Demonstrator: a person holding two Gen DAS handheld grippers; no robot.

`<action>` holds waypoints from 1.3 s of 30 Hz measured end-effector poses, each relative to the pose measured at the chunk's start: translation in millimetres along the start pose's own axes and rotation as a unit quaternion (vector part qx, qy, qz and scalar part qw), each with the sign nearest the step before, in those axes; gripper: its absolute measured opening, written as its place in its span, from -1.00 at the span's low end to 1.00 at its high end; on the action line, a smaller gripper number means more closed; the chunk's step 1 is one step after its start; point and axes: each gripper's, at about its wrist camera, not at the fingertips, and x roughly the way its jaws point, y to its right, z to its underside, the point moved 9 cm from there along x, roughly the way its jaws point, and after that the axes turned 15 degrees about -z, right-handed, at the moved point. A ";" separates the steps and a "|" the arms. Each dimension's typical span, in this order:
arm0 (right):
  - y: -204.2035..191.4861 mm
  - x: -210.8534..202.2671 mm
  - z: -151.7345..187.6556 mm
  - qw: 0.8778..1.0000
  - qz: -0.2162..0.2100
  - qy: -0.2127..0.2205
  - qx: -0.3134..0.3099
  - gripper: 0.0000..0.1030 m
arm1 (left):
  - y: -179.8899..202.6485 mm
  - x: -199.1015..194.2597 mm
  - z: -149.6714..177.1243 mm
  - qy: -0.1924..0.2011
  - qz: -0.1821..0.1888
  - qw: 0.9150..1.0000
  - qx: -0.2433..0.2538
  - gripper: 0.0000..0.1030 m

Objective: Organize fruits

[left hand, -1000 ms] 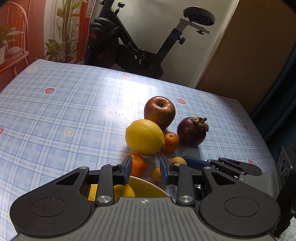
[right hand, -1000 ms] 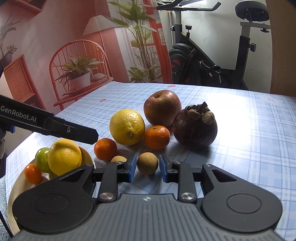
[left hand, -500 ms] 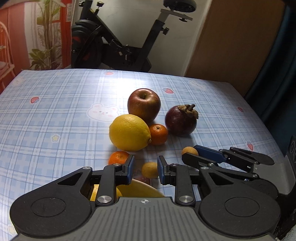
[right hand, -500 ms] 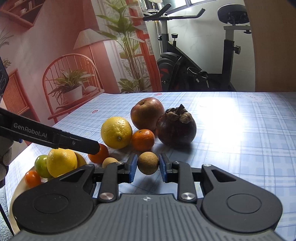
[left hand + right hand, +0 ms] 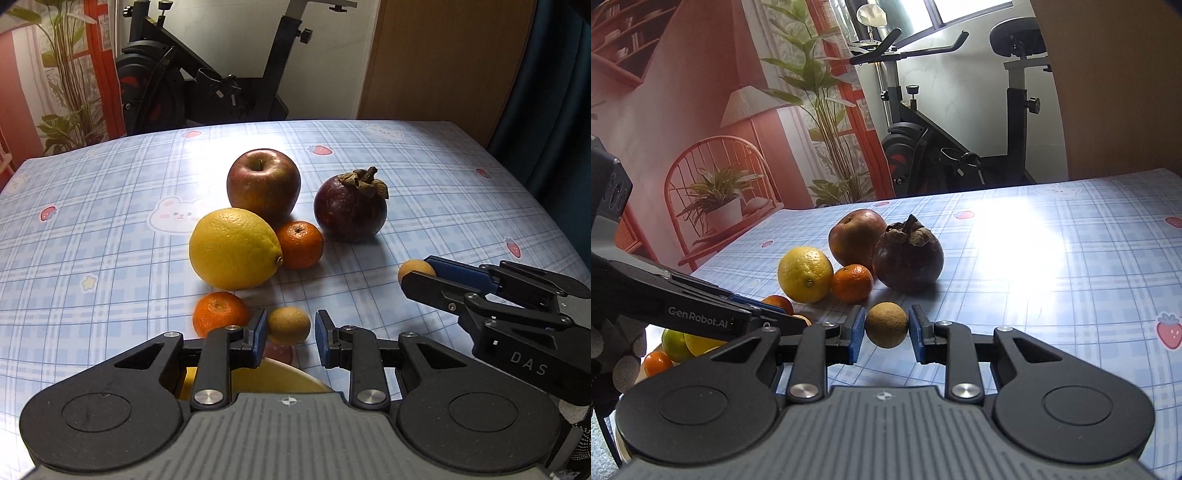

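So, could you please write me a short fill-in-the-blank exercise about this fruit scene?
The small brown fruit is clamped by the ___ gripper. Behind the lemon stands a red ___. The mangosteen has its dried calyx pointing ___.
Missing words: right; apple; up.

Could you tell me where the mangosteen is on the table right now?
In the left wrist view the mangosteen sits right of centre on the checked tablecloth, just right of the apple and behind the small orange.
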 end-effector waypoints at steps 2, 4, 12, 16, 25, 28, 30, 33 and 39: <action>-0.1 0.4 -0.2 1.000 0.001 0.002 0.000 -0.45 | -1.4 3.2 -0.2 -0.008 -0.002 1.000 -0.003 -0.43; 0.2 -0.2 0.1 1.000 0.002 0.003 -0.001 -0.45 | -0.8 5.1 -1.2 -0.013 0.001 1.000 -0.005 -0.43; -1.1 -0.4 1.2 1.000 0.002 0.003 -0.002 -0.45 | 3.3 6.1 -2.8 -0.011 0.002 1.000 -0.008 -0.44; -1.1 -0.4 0.9 1.000 0.001 0.002 -0.002 -0.45 | 5.8 0.9 -5.0 -0.005 0.007 1.000 -0.011 -0.44; -0.2 0.0 1.2 1.000 0.004 0.002 -0.002 -0.45 | 10.6 -23.4 -12.0 0.021 0.021 0.999 -0.012 -0.44; 0.4 0.0 1.1 1.000 0.005 0.003 -0.002 -0.45 | 8.7 -30.8 -15.2 0.026 0.028 0.999 -0.015 -0.44; 1.2 -0.2 1.1 1.000 0.006 0.003 -0.001 -0.45 | 6.2 -35.8 -16.5 0.029 0.032 0.999 -0.020 -0.44; 2.5 0.1 1.2 1.000 0.010 0.003 0.001 -0.45 | -3.0 -46.2 -18.4 0.033 0.040 0.998 -0.040 -0.44; 2.4 0.7 1.2 1.000 0.016 0.001 0.005 -0.45 | -42.6 -71.0 -7.5 0.033 0.046 0.995 -0.086 -0.44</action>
